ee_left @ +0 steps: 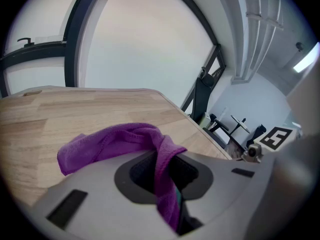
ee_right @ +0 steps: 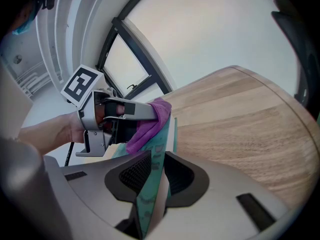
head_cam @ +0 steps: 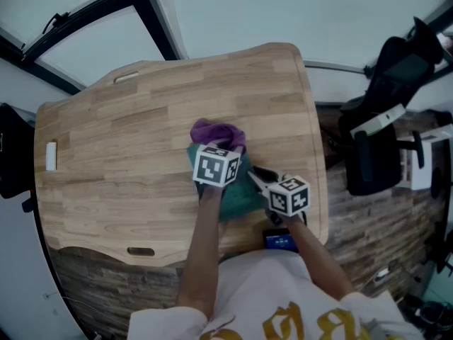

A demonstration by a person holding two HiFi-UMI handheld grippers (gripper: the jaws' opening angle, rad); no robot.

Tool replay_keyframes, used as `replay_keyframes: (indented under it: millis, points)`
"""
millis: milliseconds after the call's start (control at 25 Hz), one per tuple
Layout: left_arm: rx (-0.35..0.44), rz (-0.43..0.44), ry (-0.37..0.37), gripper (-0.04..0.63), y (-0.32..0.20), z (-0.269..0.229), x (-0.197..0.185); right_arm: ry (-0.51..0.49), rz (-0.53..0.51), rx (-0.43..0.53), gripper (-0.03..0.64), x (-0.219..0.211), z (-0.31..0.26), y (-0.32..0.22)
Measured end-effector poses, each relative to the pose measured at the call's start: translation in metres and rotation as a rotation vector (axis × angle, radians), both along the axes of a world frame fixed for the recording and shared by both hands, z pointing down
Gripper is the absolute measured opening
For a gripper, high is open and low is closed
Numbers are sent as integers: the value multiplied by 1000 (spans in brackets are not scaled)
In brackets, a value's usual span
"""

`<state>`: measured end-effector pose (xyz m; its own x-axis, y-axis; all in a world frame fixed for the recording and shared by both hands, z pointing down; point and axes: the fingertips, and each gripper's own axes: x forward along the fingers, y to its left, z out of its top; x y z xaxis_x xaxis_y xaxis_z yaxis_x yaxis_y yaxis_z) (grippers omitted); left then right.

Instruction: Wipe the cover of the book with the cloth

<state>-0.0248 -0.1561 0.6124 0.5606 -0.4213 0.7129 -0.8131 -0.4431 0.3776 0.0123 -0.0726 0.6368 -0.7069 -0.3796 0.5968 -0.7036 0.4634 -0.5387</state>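
Toward the near edge of the bench [head_cam: 106,154], right of centre, head view: teal book [head_cam: 239,198] with the purple cloth [head_cam: 216,133] bunched at its far end. Left gripper [head_cam: 219,146] sits over the cloth, its marker cube just behind. Right gripper [head_cam: 256,177] comes in from the near right corner and meets the book's right side. Both forearms reach in from the near edge. Left gripper view: jaws clamped on the cloth [ee_left: 117,141], which runs down between them and drapes out left over the bench top [ee_left: 50,116]. A sliver of teal book [ee_left: 178,199] shows right against the cloth inside the jaws. Right gripper's marker cube [ee_left: 277,136] is off at the right. Right gripper view: jaws closed on the book [ee_right: 152,184], gripping it edge-on, cover facing left. Left gripper [ee_right: 150,111] presses the cloth [ee_right: 149,128] against that cover near the book's far end, with the person's hand [ee_right: 50,131] behind it. Bench surface [ee_right: 240,119] is beyond at the right.
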Motion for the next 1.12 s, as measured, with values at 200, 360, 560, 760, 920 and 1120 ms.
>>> replay_keyframes:
  millis: [200,360,560,760,920,1120]
  points:
    - [-2,4,15,49,2,0,1,-3,-3,-2,71,2,2,0]
    - [-7,16,15,49,6,0,3,-9,2,-2,71,1,1,-1]
    - [-9,35,15,49,14,0,6,-15,0,-10,71,1,2,-1]
    - [-13,43,32,49,26,0,6,-36,-1,-18,71,-1,2,0]
    - [-20,48,32,49,38,1,8,-42,1,-17,71,0,2,-1]
    - [-33,67,35,49,57,2,10,-50,3,-18,71,-1,2,0]
